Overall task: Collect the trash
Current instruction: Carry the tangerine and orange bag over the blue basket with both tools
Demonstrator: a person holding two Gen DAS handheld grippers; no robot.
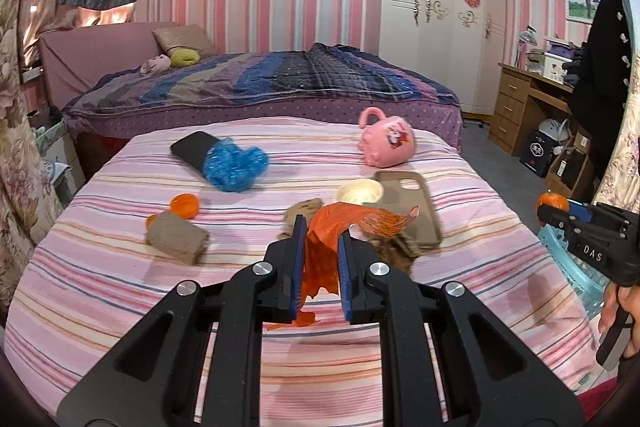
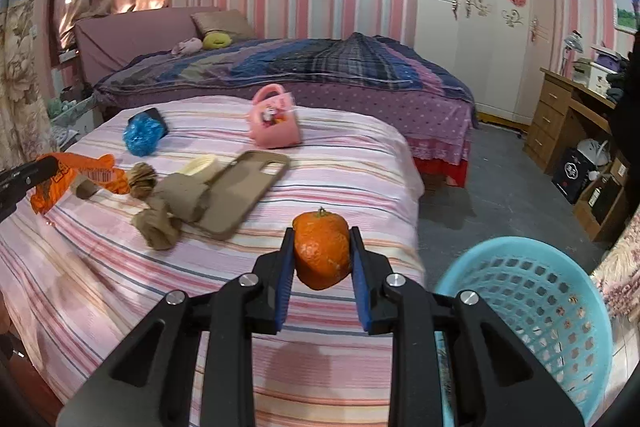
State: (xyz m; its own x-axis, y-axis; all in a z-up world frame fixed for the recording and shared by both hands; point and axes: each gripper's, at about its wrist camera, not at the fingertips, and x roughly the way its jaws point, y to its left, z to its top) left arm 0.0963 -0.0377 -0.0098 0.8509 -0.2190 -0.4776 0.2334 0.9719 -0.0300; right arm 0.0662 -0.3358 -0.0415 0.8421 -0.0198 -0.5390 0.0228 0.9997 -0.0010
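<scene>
Reaching forward low over the striped bed (image 1: 120, 279), the left claw (image 1: 322, 235) points toward the far wall, its blue-padded fingers drawn close and pinching an orange plastic wrapper (image 1: 344, 223), which hangs crumpled between them and trails down to the bedspread. Just beyond lie a brown phone case (image 1: 416, 207), a cream tape roll (image 1: 360, 191), crumpled brown paper (image 1: 396, 247), a brown sponge block (image 1: 176, 237), an orange cap (image 1: 185, 205), a blue mesh wad (image 1: 234, 165) on a black phone (image 1: 188, 149), and a pink toy bag (image 1: 386, 143). At the right edge the person's hand (image 1: 620, 307) grips the other tool above a basket rim.

From the right wrist, the right claw (image 2: 322, 233) is level near the bed's right edge, partly closed on an orange peel (image 2: 322, 251) held clear of the bedspread. A turquoise mesh basket (image 2: 536, 311) stands on the floor below and right of it. The wrapper shows at far left.
</scene>
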